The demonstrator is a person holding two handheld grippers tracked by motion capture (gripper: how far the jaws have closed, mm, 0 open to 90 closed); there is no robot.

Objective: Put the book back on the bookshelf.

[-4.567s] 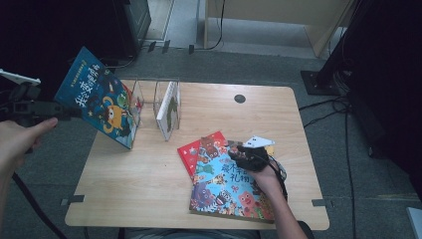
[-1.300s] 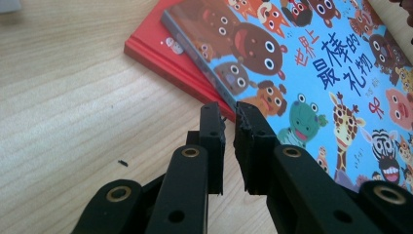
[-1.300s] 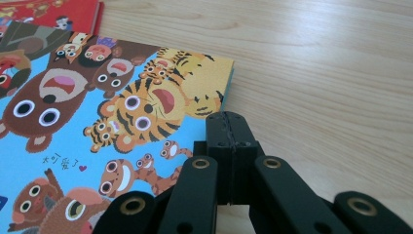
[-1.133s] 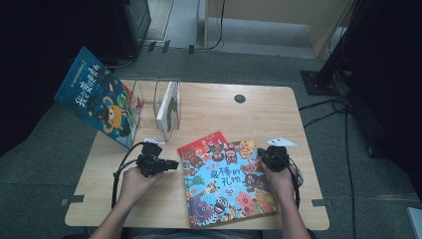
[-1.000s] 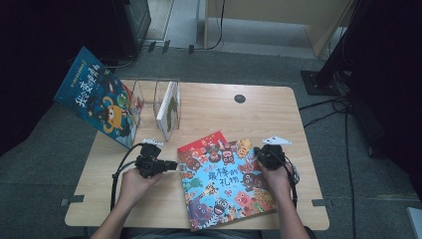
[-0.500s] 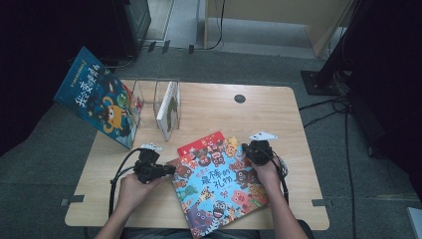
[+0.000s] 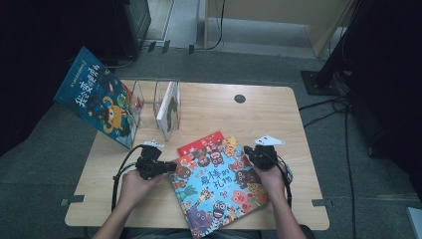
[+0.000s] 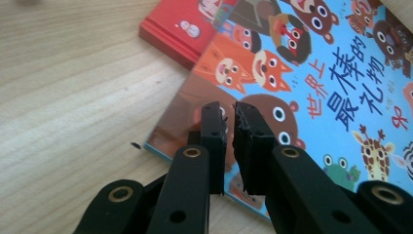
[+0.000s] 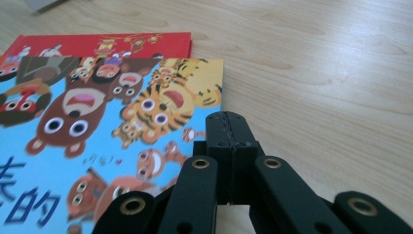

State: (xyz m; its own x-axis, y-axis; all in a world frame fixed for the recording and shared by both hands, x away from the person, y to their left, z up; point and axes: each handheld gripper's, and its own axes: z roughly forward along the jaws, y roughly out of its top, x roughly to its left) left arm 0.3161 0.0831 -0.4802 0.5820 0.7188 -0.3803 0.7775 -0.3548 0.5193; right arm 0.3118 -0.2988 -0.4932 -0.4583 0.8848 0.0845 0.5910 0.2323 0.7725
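A light-blue picture book (image 7: 219, 186) with cartoon animals lies askew on the table, partly over a red book (image 7: 201, 143). My left gripper (image 7: 169, 166) lies level at its left edge. Seen from the left gripper view, the gripper (image 8: 228, 107) hangs over the book's near corner (image 8: 311, 87), shut to a thin slit with nothing in it. My right gripper (image 7: 247, 151) rests at the book's upper right edge. In the right gripper view the gripper (image 9: 226, 117) is fully shut, beside the tiger picture (image 9: 165, 102).
A dark-blue book (image 7: 97, 102) leans against a clear divider rack (image 7: 144, 97) at the table's back left, and a white book (image 7: 168, 107) stands in the rack. A black round hole (image 7: 240, 98) marks the wooden table (image 7: 278, 119). Cables trail from both grippers.
The light-blue book has slid left and turned, its lower end swinging toward the front edge. My right gripper moved left with it. The left gripper stayed at the book's left edge.
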